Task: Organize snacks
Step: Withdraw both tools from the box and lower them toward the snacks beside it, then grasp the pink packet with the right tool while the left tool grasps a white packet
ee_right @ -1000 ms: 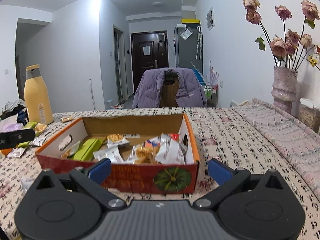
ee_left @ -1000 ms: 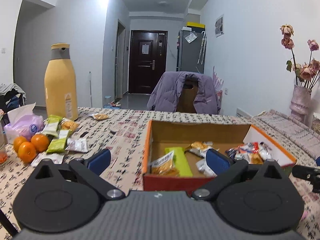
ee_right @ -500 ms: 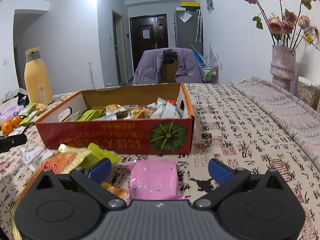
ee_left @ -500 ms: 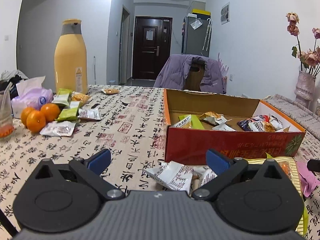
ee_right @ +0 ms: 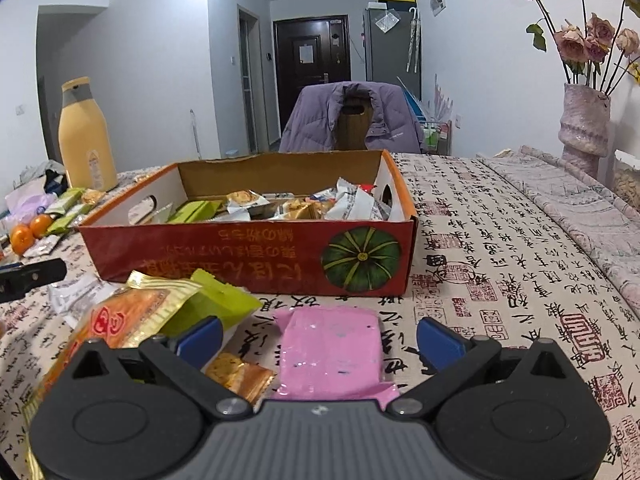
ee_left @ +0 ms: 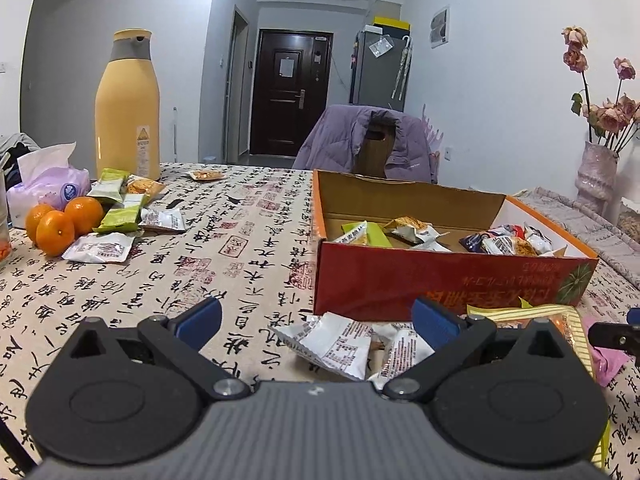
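Box (ee_right: 248, 256) sits mid-frame on the table (ee_right: 500, 264), snack packets (ee_right: 280, 206) inside it. In front of the box, lower frame: flat packet (ee_right: 332, 354) centre, large packet (ee_right: 132, 312) to its left, small packet (ee_right: 240, 374) between them, probably touching both. Left wrist view: two wrappers (ee_left: 332, 344) in front of the box, lower centre. Bottle (ee_left: 127, 108) upper left; oranges (ee_left: 60, 222) and loose packets (ee_left: 120, 216) below it, left edge. Chair (ee_right: 352, 120) behind the box. Vase (ee_right: 584, 128) far right.

The pink packet (ee_right: 330, 354) runs under the right hand-held gripper (ee_right: 320, 334), near end hidden
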{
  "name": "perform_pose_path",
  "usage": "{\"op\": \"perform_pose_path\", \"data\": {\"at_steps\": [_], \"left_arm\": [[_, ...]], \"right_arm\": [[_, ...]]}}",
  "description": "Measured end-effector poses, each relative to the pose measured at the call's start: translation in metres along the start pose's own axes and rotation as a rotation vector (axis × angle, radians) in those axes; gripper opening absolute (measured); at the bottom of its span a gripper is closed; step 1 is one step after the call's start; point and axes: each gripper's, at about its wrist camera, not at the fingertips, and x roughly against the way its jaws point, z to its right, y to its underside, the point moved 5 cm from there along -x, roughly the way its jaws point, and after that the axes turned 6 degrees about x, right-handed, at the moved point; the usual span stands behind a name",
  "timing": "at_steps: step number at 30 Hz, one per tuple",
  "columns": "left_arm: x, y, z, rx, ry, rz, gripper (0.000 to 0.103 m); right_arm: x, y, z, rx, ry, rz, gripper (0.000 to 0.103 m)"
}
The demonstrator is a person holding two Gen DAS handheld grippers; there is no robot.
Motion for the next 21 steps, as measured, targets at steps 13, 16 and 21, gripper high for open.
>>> {"op": "perform_pose_path", "data": {"at_steps": [13,16,21], "left_arm": [[-0.001,0.001,0.000,0.003,-0.001,-0.008,0.103],[-0.001,0.001,-0.001,0.010,-0.003,-0.006,0.103],[-0.002,0.002,-0.001,0.007,-0.002,-0.013,0.103]], "right_arm": [[-0.036,0.006,0.006,0.021,0.014,-0.140,0.092],[-0.040,0.007,0.005,0.036,0.013,-0.147,0.089],[-0.038,0.008,0.001,0.052,-0.010,-0.128,0.081]]}}
